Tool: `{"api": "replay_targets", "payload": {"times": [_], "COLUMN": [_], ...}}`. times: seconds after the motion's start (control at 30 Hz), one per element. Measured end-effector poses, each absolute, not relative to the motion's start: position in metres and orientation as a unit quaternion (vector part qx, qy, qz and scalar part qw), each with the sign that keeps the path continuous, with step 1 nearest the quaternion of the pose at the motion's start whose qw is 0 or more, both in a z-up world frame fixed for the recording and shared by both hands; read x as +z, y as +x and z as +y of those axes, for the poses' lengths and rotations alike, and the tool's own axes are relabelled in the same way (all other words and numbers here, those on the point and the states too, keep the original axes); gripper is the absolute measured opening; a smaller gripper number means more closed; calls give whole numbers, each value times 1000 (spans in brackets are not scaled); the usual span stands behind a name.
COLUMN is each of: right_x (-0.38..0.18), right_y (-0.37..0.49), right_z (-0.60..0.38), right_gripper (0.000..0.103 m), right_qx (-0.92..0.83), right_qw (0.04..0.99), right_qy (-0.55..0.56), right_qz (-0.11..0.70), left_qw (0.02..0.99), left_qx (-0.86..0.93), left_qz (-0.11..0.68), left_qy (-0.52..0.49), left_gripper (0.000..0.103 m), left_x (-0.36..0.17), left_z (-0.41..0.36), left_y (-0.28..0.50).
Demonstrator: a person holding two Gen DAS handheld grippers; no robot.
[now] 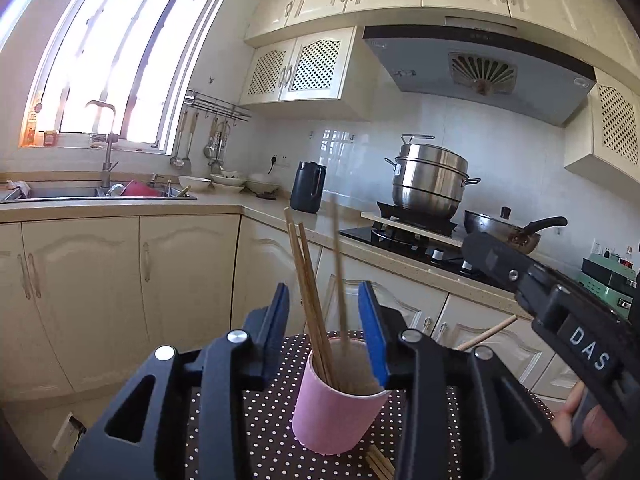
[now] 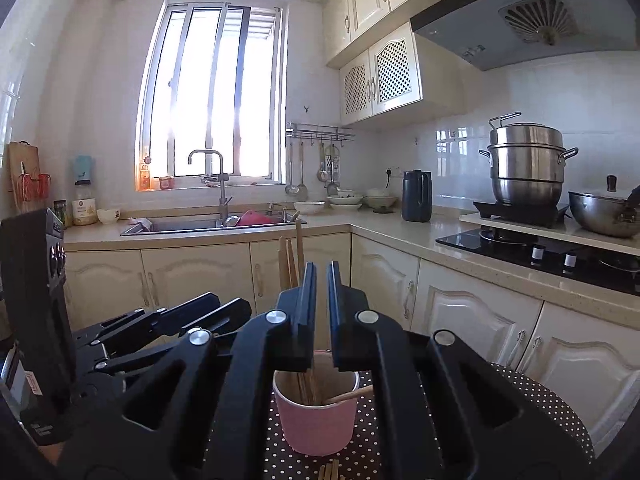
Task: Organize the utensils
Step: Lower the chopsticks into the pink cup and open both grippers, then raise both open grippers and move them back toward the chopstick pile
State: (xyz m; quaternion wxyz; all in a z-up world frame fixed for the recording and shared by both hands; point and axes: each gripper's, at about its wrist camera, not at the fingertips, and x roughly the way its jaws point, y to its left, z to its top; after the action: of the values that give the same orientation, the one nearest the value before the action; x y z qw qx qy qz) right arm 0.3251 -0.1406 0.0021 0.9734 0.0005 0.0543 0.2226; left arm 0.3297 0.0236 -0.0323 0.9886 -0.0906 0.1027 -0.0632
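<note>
A pink cup [image 1: 336, 412] stands on a brown polka-dot tablecloth [image 1: 256, 440] and holds several wooden chopsticks [image 1: 308, 296]. My left gripper [image 1: 326, 300] is open, its blue pads on either side of the cup's far rim, not touching it. In the right wrist view the pink cup [image 2: 316, 420] sits below my right gripper [image 2: 322, 276], whose jaws stand a narrow gap apart with nothing between them. One chopstick [image 2: 348, 395] lies slanted across the rim. More loose chopsticks [image 1: 380, 462] lie on the cloth in front of the cup.
Kitchen counter with a sink [image 2: 212, 224], black kettle [image 2: 416, 196], steel steamer pot [image 2: 524, 168] and wok [image 2: 604, 212] on the stove. Cream cabinets [image 2: 192, 276] stand below. The right gripper's body [image 1: 560, 312] reaches in from the right of the left wrist view.
</note>
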Motion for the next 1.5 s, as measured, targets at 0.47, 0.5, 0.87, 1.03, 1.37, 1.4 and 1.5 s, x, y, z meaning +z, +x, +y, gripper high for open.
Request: {"api": "replay_targets", "payload": {"times": [0.47, 0.5, 0.87, 1.03, 1.37, 1.4, 1.5], "right_x": [22, 23, 30, 24, -4, -8, -23], "right_y": [249, 242, 184, 174, 183, 185, 196], "right_z": [-166, -169, -195, -207, -219, -221, -226], "right_gripper": [7, 7, 52, 52, 52, 52, 52], "right_qx": [198, 195, 166, 165, 174, 174, 178], "right_qw": [978, 979, 985, 984, 976, 974, 967], "right_qy": [9, 10, -2, 1, 5, 7, 10], "right_qz": [62, 62, 56, 70, 135, 144, 183], "left_qw": [991, 991, 993, 991, 974, 971, 962], "left_qx": [-46, -44, -41, -45, -70, -75, -73], "left_qz": [107, 107, 106, 120, 214, 228, 262], "left_qy": [-66, -63, -42, -30, -6, -8, -3], "left_gripper": [52, 56, 68, 70, 74, 74, 74], "left_x": [-1, 2, 6, 0, -30, -35, -53], "left_z": [13, 12, -8, -19, -38, -40, -45], "left_y": [245, 238, 181, 170, 190, 194, 204]}}
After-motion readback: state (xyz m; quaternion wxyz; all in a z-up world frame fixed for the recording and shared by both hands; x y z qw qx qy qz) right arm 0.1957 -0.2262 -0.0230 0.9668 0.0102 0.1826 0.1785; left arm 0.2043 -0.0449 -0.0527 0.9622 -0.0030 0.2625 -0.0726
